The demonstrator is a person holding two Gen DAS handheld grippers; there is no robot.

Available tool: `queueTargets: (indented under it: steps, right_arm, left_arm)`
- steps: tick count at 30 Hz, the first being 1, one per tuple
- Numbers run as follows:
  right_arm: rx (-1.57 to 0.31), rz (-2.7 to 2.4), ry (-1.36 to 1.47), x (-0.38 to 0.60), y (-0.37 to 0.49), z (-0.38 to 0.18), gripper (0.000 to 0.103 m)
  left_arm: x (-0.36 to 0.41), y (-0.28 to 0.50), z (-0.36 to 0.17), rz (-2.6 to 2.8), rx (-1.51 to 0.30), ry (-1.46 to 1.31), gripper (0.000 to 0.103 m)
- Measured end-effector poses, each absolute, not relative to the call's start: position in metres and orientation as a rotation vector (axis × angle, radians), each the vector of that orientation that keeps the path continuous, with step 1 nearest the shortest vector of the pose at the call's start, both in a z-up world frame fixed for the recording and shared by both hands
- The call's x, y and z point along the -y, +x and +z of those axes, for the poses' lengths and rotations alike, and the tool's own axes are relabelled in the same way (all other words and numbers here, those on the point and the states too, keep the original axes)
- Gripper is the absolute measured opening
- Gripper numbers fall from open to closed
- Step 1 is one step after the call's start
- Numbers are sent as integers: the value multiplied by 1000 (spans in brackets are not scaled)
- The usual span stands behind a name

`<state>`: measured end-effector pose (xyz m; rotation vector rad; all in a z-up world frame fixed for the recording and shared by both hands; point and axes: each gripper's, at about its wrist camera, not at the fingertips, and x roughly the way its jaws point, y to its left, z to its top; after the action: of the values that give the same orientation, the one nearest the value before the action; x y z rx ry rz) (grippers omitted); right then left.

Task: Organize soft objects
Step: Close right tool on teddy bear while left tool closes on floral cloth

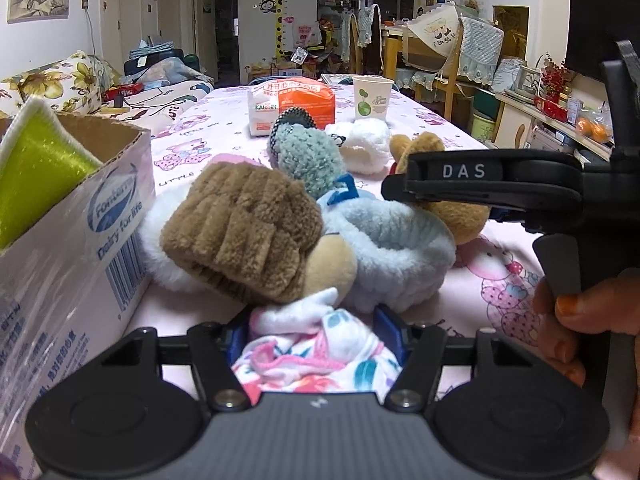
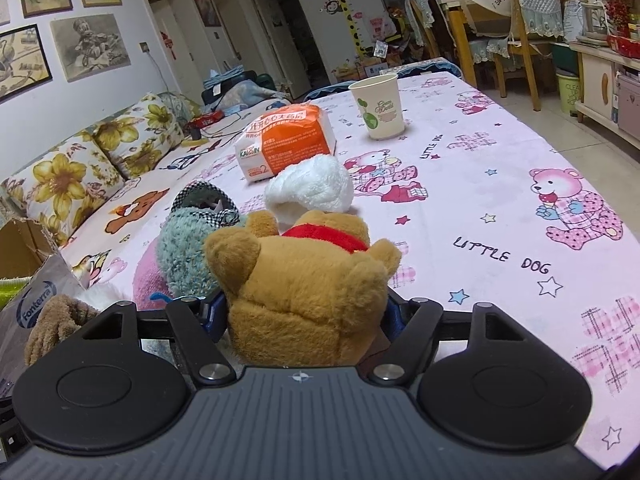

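Left claw (image 1: pixel 316 344) is closed around a flowered white and pink cloth (image 1: pixel 316 354), its blue pads pressed into the bundle on both sides. Just ahead of it a pile of soft things crowds the way: a brown ribbed fleece piece (image 1: pixel 244 236) lies on top of a tan plush (image 1: pixel 332 264) and touches a pale blue fleece band (image 1: pixel 400 248). Behind these sit a grey-green knitted piece (image 1: pixel 308 160) and a white fluffy item (image 1: pixel 366 144). To the left, close against the pile, stands a cardboard box (image 1: pixel 80 248) printed "Fonterra", with something green and shiny (image 1: pixel 36 172) sticking out of its top. From the right the other tool reaches in sideways, marked "DAS", over a brown teddy bear (image 1: pixel 460 216). Farther back on the table (image 1: pixel 500 280) are an orange and white packet (image 1: pixel 290 106) and a paper cup (image 1: pixel 372 98).

Right claw (image 2: pixel 306 316) grips the brown teddy bear (image 2: pixel 304 280) from behind, pads squeezed into its body; the bear wears a red collar and fills the middle of the view. Left of it lie the grey-green knitted piece (image 2: pixel 188 252) with a checked trim and, at the lower left, the brown ribbed fleece piece (image 2: pixel 56 324) beside the cardboard box (image 2: pixel 36 308). Beyond the bear is the white fluffy item (image 2: pixel 312 188), then the orange and white packet (image 2: pixel 286 142) and the paper cup (image 2: pixel 378 106). A pink cloth with cartoon bears and the words "LITTLE DOG" covers the table (image 2: pixel 500 208). A sofa with yellow-flowered cushions (image 2: pixel 92 160) runs along the left wall under framed drawings; wooden chairs stand at the far right.
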<state>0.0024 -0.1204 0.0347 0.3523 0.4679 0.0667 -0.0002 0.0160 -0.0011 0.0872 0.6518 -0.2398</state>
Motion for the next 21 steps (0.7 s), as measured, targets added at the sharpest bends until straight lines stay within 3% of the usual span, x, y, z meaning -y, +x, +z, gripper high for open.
queueTargets:
  steps: [21]
  right_arm:
    - [-396,6,292,115,-22,53,88]
  left_arm:
    - [-32,-20,39,-264,-514,47,62]
